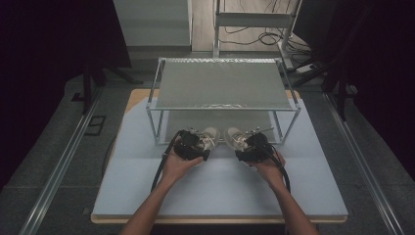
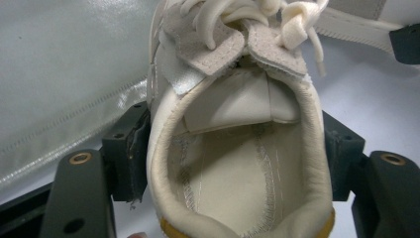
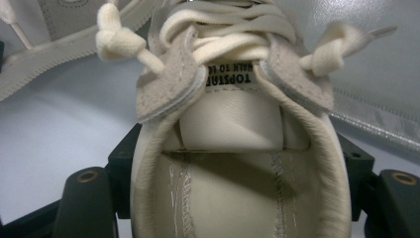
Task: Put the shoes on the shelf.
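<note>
Two forearms are seen entering from the near edge of the desk, one per side, and each hand carries one tool. Two tools are counted: the left tool and the right tool, side by side near the middle of the desk. Two cream shoes are counted as well, one per tool, with their toes pointed away from the person.

The left shoe is gripped at the heel end by the left tool; its collar is pressed from both sides by the black jaws, which stand wide around the shoe's full width. The right shoe is gripped the same way by the right tool, with the jaws spread wide against the padded collar. Knotted cream laces are seen on both shoes, and a printed tongue label is visible on the right one.

Just beyond the toes, one metal-framed rack with two grey shelves is set on the desk; both shoes are held at the open front of its lower shelf.
</note>
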The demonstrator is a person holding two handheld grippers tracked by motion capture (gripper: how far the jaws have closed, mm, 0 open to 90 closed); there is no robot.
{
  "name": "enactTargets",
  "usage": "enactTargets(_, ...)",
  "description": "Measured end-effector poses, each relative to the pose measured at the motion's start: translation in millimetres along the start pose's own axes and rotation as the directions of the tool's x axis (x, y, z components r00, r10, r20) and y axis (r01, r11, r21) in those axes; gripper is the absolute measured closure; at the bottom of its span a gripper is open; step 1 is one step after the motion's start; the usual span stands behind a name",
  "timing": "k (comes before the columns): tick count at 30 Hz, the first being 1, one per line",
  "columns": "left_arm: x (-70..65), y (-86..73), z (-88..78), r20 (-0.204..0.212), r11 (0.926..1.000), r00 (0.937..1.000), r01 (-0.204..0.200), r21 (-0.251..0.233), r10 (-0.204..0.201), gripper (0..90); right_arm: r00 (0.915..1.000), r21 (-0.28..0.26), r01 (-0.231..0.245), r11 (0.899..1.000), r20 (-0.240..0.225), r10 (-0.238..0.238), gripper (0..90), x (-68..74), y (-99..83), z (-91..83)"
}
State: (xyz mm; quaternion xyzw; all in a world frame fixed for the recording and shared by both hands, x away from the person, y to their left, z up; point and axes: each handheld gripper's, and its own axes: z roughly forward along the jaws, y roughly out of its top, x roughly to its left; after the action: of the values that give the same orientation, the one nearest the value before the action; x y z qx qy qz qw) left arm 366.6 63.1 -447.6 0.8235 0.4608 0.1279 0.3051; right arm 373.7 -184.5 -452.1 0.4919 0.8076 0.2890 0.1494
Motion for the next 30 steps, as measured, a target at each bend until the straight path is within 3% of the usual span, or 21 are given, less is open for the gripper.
enactTargets(16,4.9,19.3,12.3,-0.013,0.9997,0.9998,-0.018,0.019,0.018,29.9,0.9993,0.016,-0.024,1.0,0.028,0.024,28.5,2.2,17.7,15.5)
enactTargets(23,6.8,23.6,17.3,-0.016,0.9997,0.9999,-0.004,0.023,0.004,29.8,0.9986,0.019,-0.035,0.999,0.041,0.035,28.4,0.5,21.8,21.6)
enactTargets(24,10.4,25.3,18.9,-0.014,0.9988,0.9991,-0.04,0.027,0.04,29.8,0.9984,0.018,-0.037,0.999,0.043,0.036,28.3,0.1,21.9,22.6)
enactTargets(30,12.1,27.1,24.7,-0.017,0.9992,0.9994,-0.029,0.029,0.03,29.8,0.9973,0.018,-0.053,0.998,0.052,0.052,28.2,0.4,22.3,27.3)
